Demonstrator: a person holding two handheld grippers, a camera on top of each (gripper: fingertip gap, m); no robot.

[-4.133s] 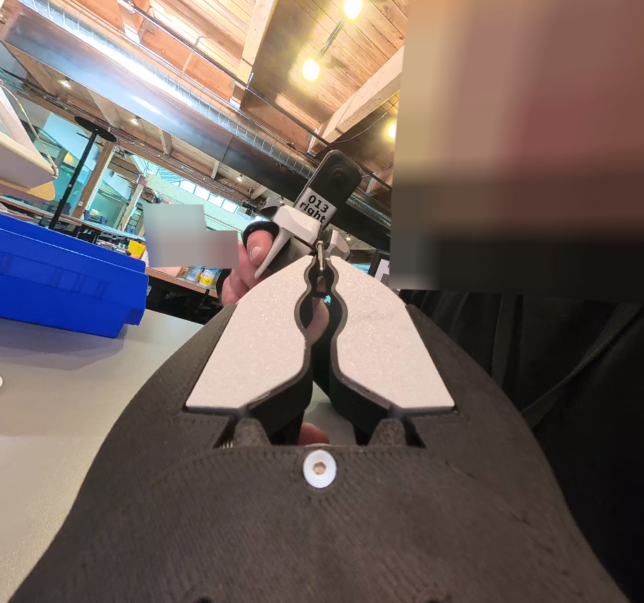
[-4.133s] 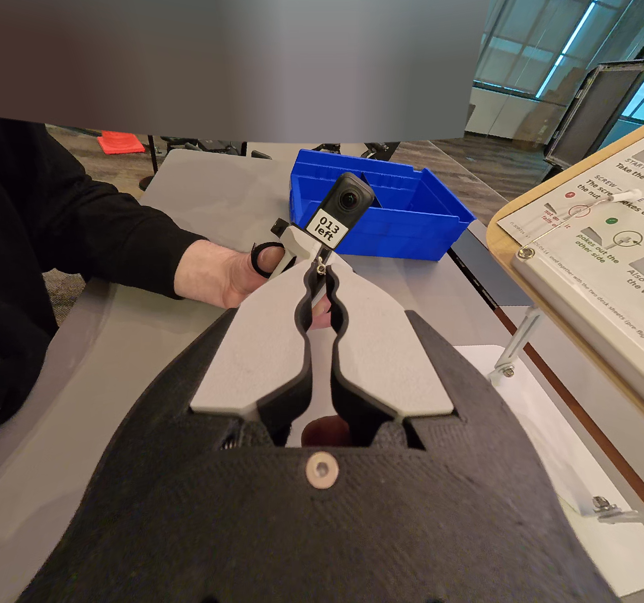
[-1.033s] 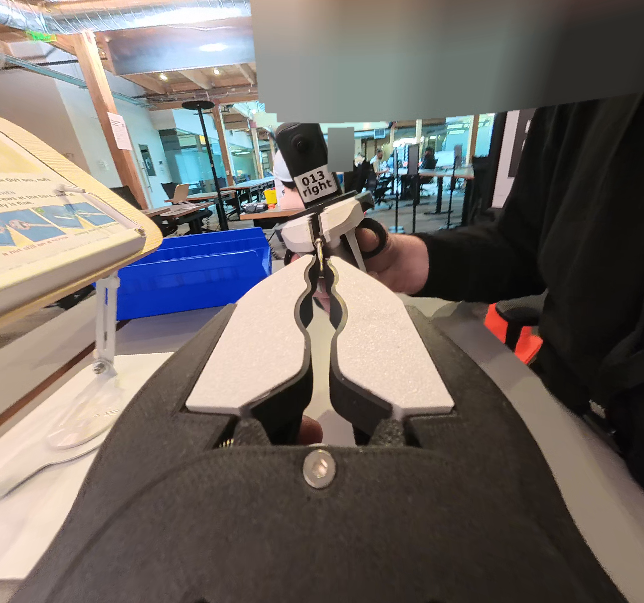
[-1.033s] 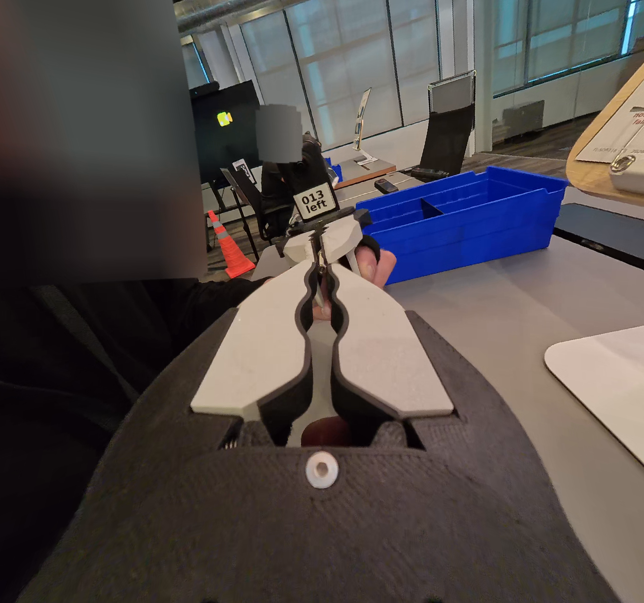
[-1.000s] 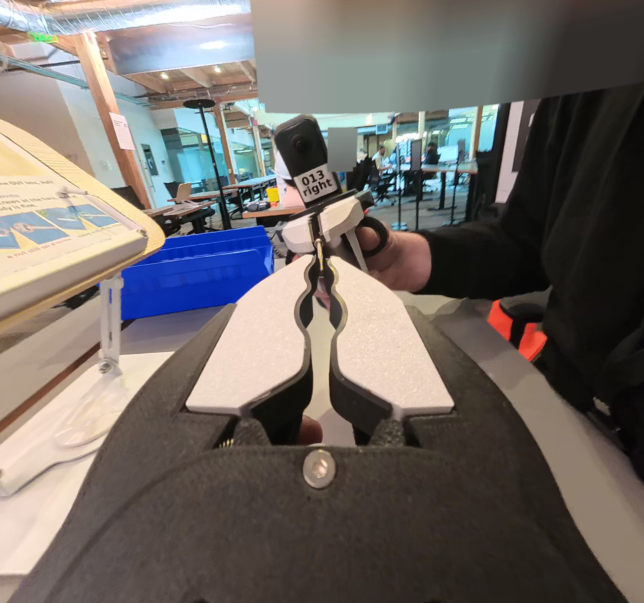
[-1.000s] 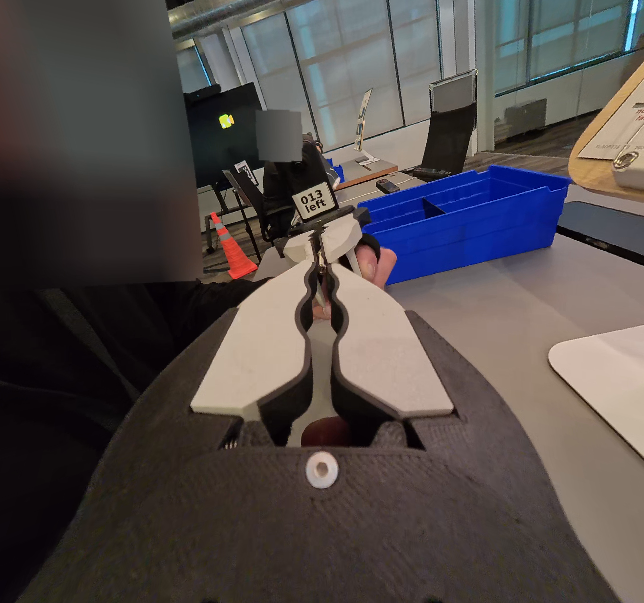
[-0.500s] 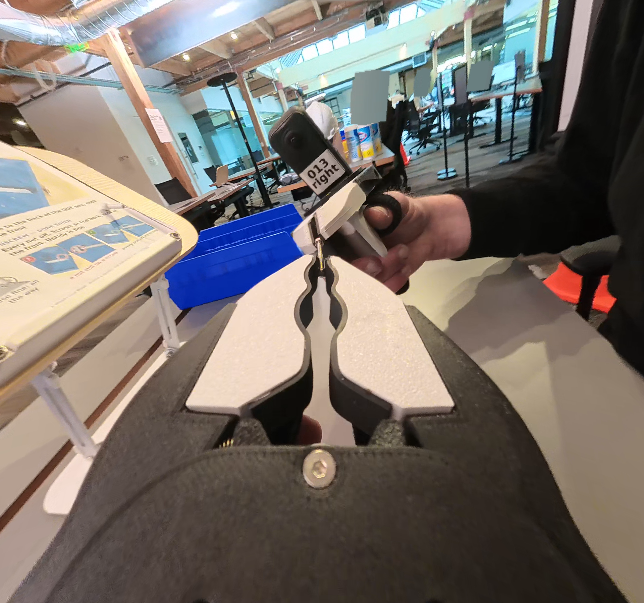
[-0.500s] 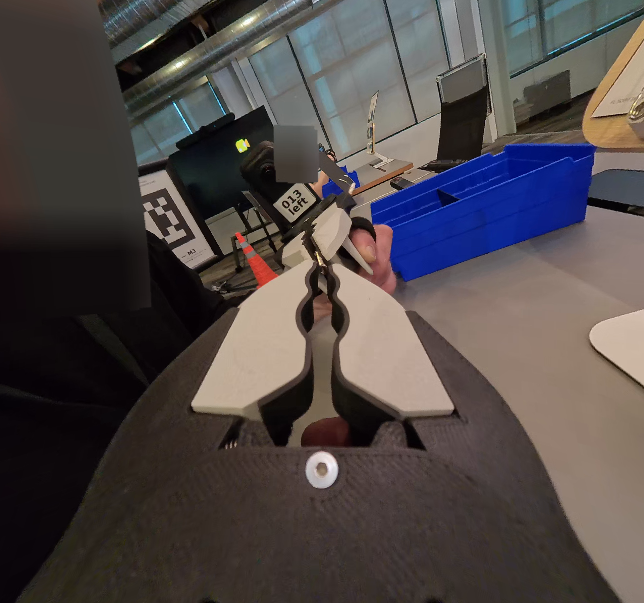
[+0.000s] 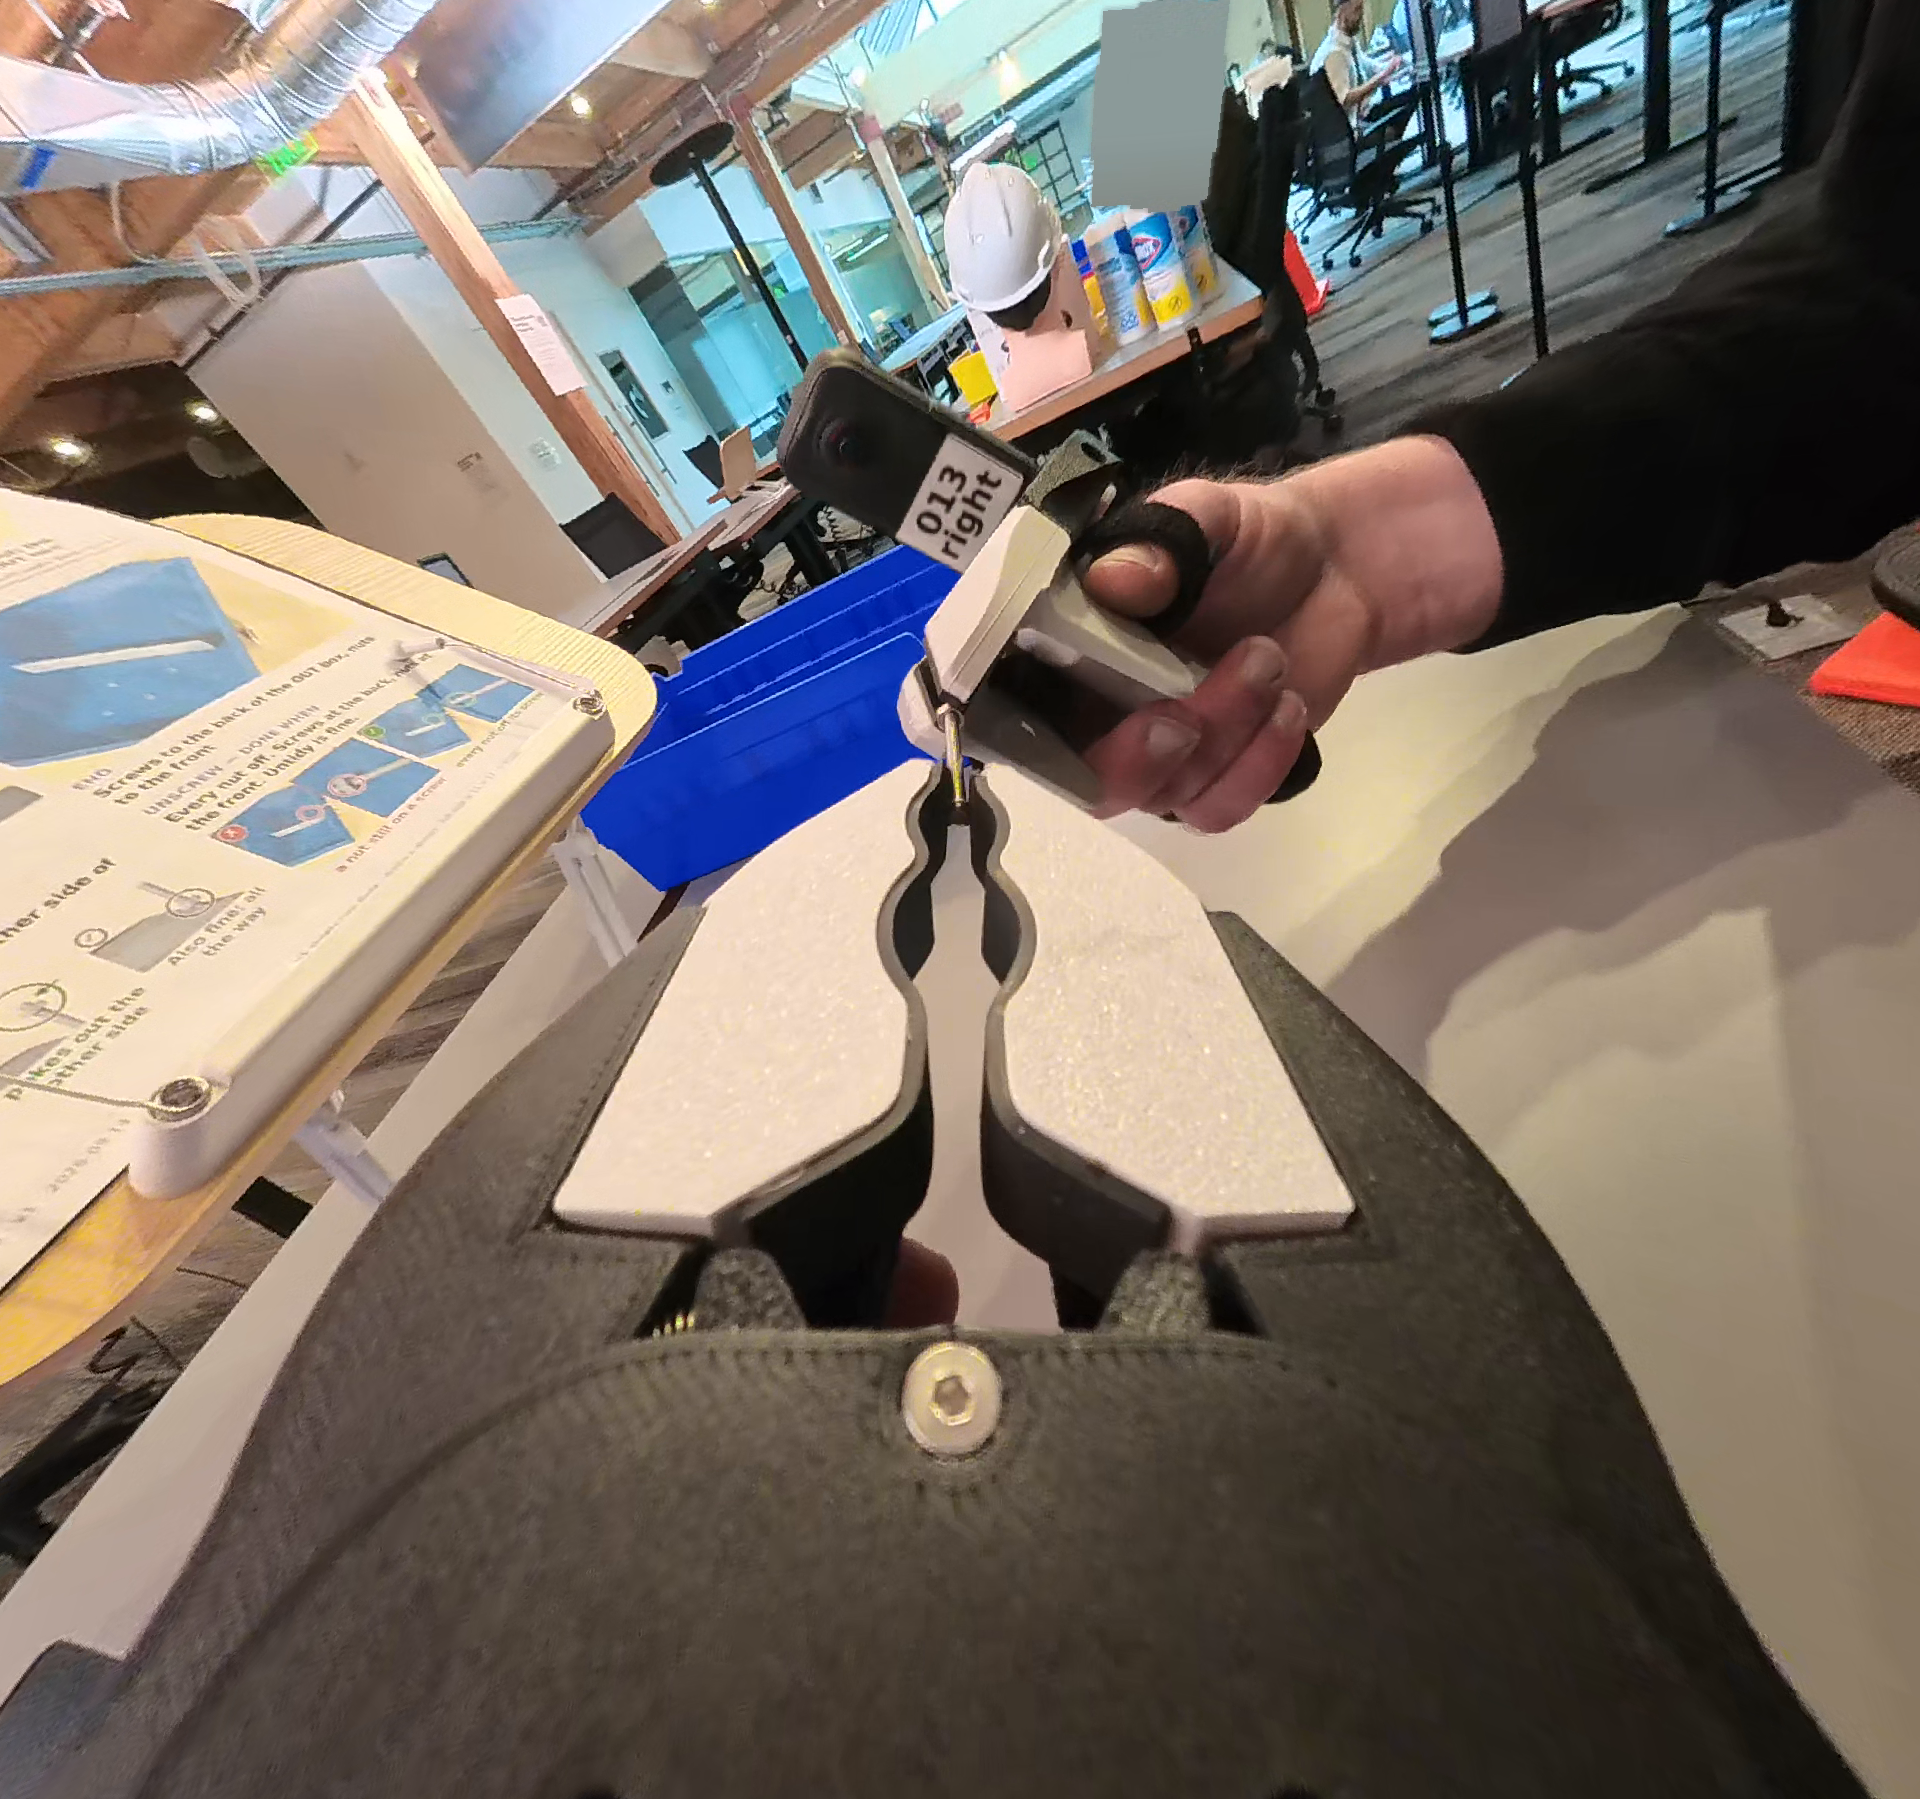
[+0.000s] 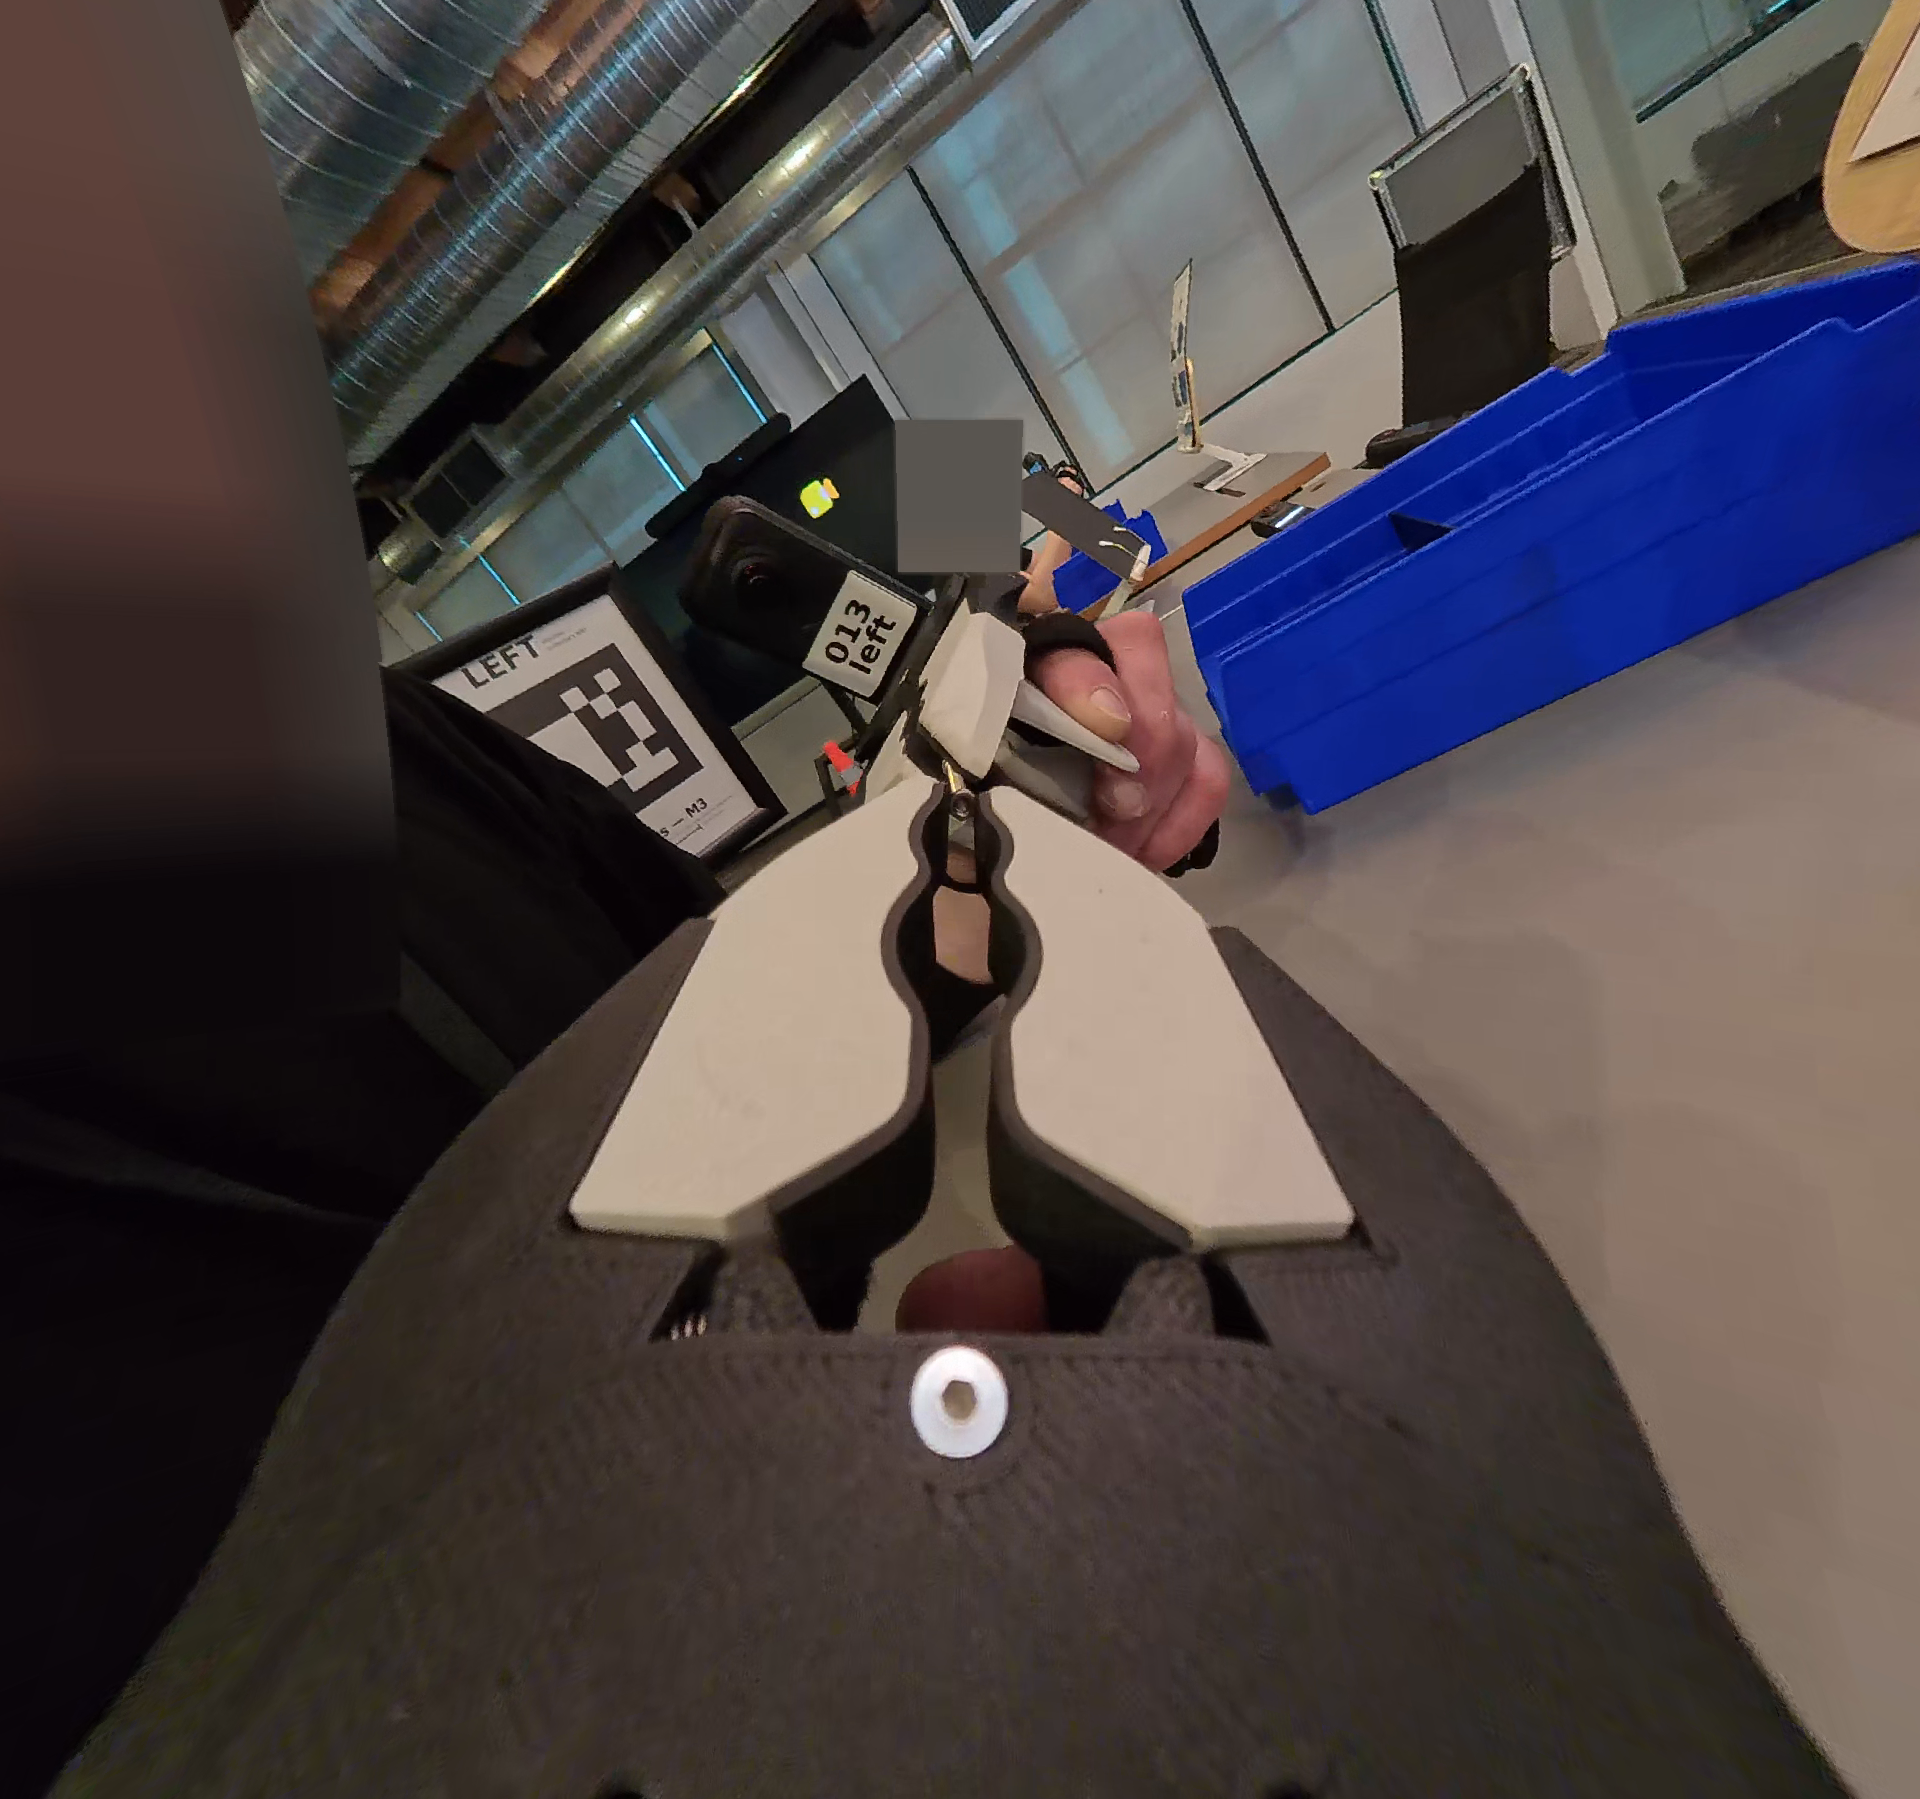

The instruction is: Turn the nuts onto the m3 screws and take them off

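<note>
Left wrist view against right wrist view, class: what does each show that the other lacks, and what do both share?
Only the left wrist view shows the instruction board, a white hard hat and an orange object. Only the right wrist view shows a framed marker sign and a dark screen. Both show the blue bin, the grey table and two hand-held grippers meeting tip to tip on a small screw.

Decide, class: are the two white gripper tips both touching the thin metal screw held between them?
Touching. In the left wrist view the thin metal screw runs from the right gripper into the closed tips of the left gripper.
</note>
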